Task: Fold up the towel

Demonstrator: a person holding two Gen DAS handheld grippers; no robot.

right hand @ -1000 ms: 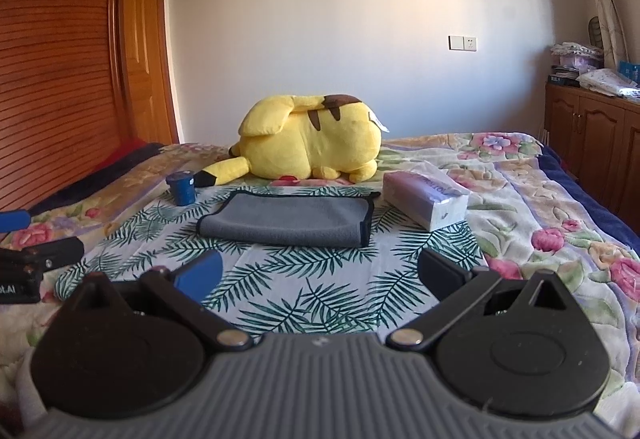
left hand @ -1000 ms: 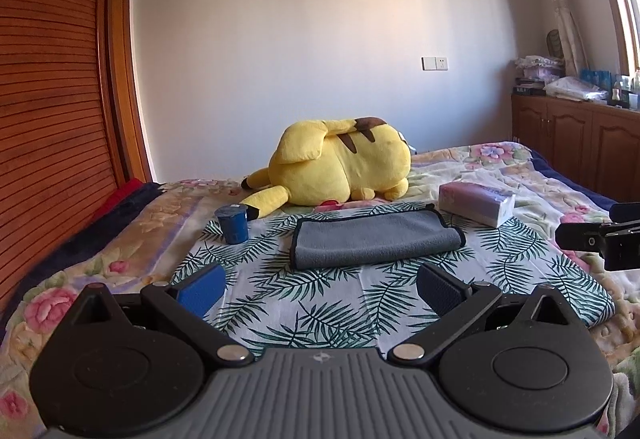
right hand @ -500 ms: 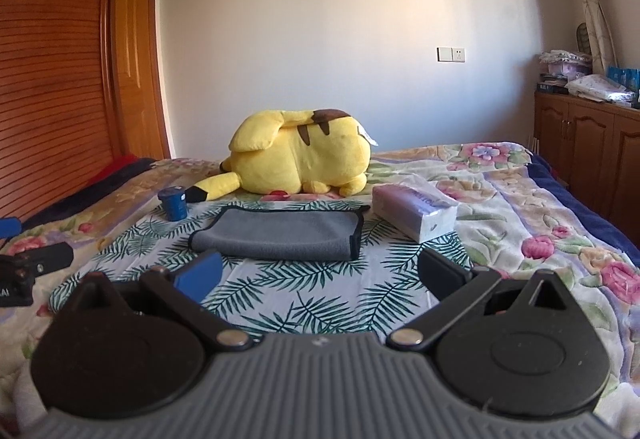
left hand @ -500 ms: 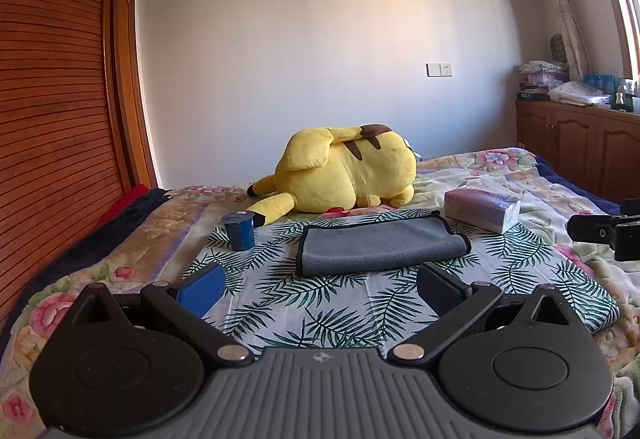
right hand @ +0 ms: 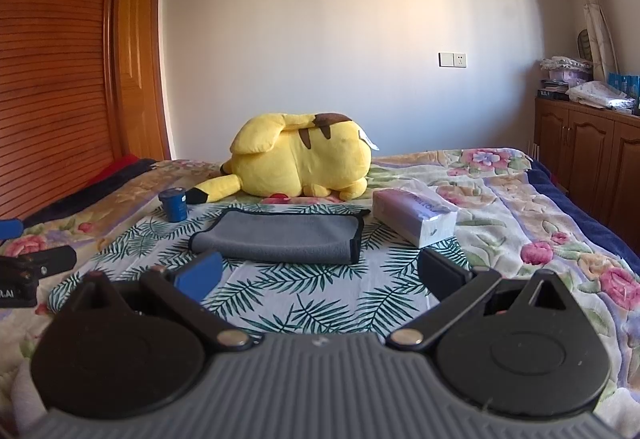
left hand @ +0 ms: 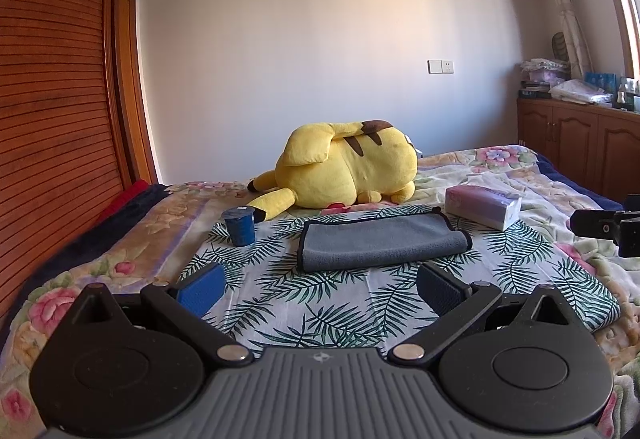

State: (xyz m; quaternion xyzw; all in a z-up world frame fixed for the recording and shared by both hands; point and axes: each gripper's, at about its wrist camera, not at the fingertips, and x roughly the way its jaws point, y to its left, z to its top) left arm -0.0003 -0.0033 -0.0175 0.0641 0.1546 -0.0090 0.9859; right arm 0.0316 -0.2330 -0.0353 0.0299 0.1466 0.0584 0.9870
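Note:
A grey towel with a dark border [left hand: 380,241] lies folded on a palm-leaf cloth [left hand: 320,299] on the bed; it also shows in the right wrist view [right hand: 280,239]. My left gripper [left hand: 320,289] is open and empty, held well short of the towel's near edge. My right gripper [right hand: 320,275] is open and empty, also short of the towel. The right gripper shows at the right edge of the left wrist view [left hand: 608,229], and the left gripper at the left edge of the right wrist view [right hand: 28,271].
A yellow plush toy [left hand: 344,169] lies behind the towel. A blue cup [left hand: 239,225] stands to the towel's left and a tissue pack [left hand: 482,206] to its right. A wooden wardrobe [left hand: 52,119] is on the left, cabinets [left hand: 580,147] on the right.
Both grippers have tilted up and drawn back slightly, so the towel sits lower in both views. The towel has not moved and both grippers stay open.

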